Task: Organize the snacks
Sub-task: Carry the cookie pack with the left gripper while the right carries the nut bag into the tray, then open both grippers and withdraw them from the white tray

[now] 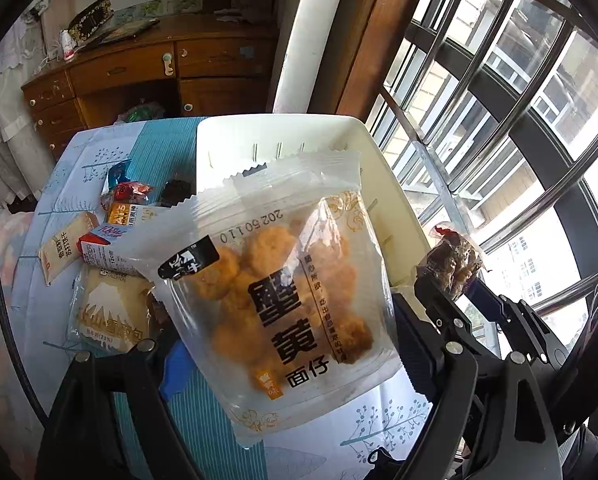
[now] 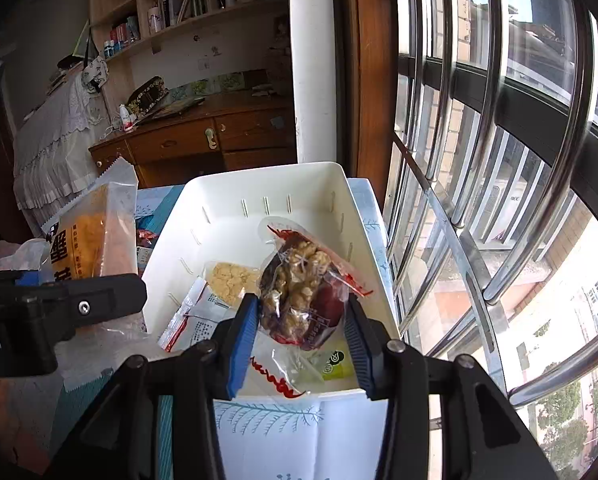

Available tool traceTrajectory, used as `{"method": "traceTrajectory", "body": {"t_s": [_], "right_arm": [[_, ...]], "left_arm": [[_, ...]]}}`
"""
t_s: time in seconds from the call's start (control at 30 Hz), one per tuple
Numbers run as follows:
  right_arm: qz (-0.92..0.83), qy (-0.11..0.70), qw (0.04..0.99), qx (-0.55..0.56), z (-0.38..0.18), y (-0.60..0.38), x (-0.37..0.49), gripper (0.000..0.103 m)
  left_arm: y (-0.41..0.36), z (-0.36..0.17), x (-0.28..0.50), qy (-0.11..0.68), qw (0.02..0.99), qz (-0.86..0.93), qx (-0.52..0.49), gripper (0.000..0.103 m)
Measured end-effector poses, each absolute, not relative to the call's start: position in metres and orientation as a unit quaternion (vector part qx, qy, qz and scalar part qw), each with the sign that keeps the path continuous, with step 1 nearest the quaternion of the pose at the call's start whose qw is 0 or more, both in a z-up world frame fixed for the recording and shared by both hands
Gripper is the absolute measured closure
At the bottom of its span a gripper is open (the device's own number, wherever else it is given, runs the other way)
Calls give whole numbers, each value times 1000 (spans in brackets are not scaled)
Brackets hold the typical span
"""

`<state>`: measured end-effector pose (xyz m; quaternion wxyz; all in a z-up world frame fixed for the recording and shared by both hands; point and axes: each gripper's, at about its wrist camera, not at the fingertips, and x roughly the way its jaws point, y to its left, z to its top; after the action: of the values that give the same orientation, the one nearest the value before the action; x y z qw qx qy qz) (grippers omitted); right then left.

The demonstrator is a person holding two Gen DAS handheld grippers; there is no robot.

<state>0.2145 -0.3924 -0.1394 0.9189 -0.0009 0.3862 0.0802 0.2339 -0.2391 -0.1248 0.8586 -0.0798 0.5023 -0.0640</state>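
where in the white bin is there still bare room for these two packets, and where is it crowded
Free: the white bin's far half, bare floor up to the slotted back wall. Crowded: its near end, where a flat cracker packet and a red-edged sachet lie. Outside it, the loose snacks crowd the tablecloth to its left.

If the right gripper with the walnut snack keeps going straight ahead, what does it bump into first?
Probably the white basket: the right gripper, holding the walnut-date packet, points down into it, toward its floor or far wall; depth is unclear.
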Motion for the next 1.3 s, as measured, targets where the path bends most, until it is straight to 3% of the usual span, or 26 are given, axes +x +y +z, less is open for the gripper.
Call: {"method": "traceTrajectory", "body": {"t_s": [0.17,0.33,0.4,0.7,1.3], "right_arm": [[86,396,914,9,-144,-399,219,59],[99,398,912,17,-145,-400,218,39],[100,397,912,16,-144,-400,217,39],[110,415,903,32,-150,-398,210,39],[133,445,885,35,-157,-360,199,39]], "left_arm": [[-241,-135,241,521,847,-56,-88,16],[-236,-135,241,516,850,-50,-97,14],[-233,-128,241,502,858,-48,-94,10],[-200,-109,236,481,868,-18,-122,10],[-103,-117,180,482,855,58,-181,10]]}}
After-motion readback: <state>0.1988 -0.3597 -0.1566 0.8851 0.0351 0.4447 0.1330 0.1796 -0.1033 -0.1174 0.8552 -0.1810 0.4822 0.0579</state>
